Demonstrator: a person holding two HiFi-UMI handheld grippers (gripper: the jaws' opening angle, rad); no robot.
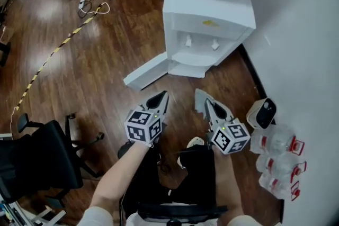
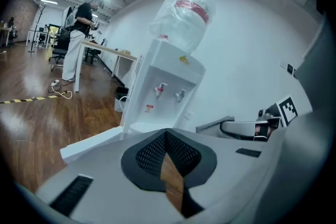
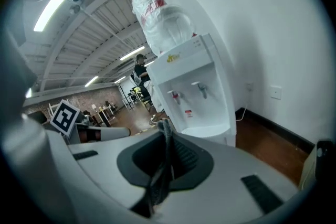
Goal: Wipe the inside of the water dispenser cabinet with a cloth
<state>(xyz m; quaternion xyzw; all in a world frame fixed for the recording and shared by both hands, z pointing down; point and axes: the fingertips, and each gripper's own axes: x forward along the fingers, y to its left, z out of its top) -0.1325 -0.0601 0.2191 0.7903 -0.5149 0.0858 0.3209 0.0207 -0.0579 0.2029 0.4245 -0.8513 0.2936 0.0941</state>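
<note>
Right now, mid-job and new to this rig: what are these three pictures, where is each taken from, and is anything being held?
There is no robot here: a person holds a two-jaw gripper in each hand. The head view looks steeply down from the person's head, and each gripper view looks along that gripper's own jaws. The left gripper is shut and empty. The right gripper is shut on a grey cloth. Ahead stands the white water dispenser, its lower cabinet door swung open. On the wooden floor, plastic bottles lie by the wall and an office chair stands at the left.
</note>
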